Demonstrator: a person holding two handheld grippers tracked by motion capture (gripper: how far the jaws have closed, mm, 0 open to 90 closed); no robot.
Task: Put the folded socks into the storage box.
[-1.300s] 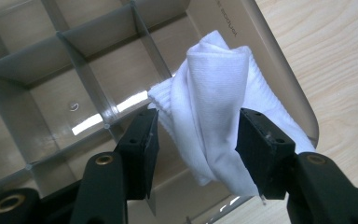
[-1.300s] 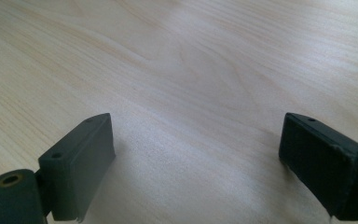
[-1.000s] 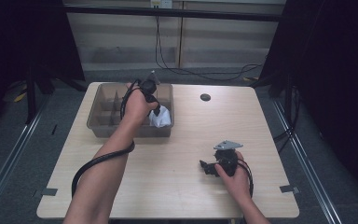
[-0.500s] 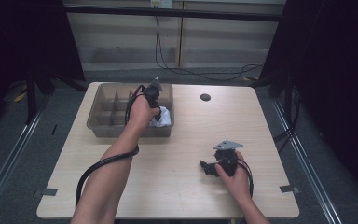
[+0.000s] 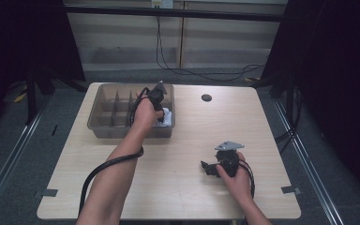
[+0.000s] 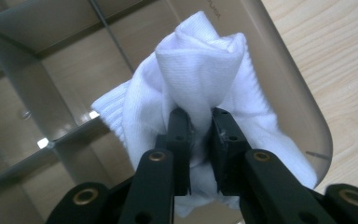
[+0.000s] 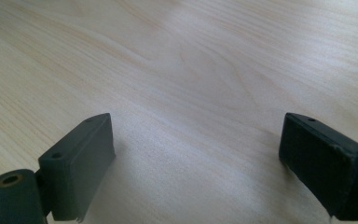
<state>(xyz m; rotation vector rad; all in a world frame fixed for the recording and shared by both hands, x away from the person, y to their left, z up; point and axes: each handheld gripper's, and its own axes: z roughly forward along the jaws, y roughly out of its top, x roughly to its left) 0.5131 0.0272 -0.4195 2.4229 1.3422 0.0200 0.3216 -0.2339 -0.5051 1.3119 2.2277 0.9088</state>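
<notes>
In the high view, the left claw (image 5: 160,112) reaches down into the near right corner of a translucent grey divided bin (image 5: 104,123) that stands on the far left part of the wooden bench (image 5: 178,187). A bundled white sock (image 5: 165,117) lies in that corner compartment, just under the claw and against the bin's right wall. The left forearm stretches diagonally from the bottom edge up to the bin, with the black cable looping beside it. The right claw (image 5: 205,167) rests low on the bench at the near right, well apart from the bin, held in the right hand (image 5: 232,176), with its grey three-cornered plate on top. A small dark round disc (image 5: 206,98) lies on the far side of the bench, to the right of the bin.

In the left gripper view, the left claw (image 6: 200,128) has just been closing, and its jaws now pinch a fold of the white sock (image 6: 205,65) between them, the fabric bunching up above the pads. The sock sits inside the bin (image 6: 284,70), next to its rounded corner wall, with thin dividers (image 6: 70,133) beside it.

In the right gripper view, the right claw (image 7: 196,156) is released: its jaws stand wide apart above the bare wood of the bench (image 7: 191,60), with nothing between them.
</notes>
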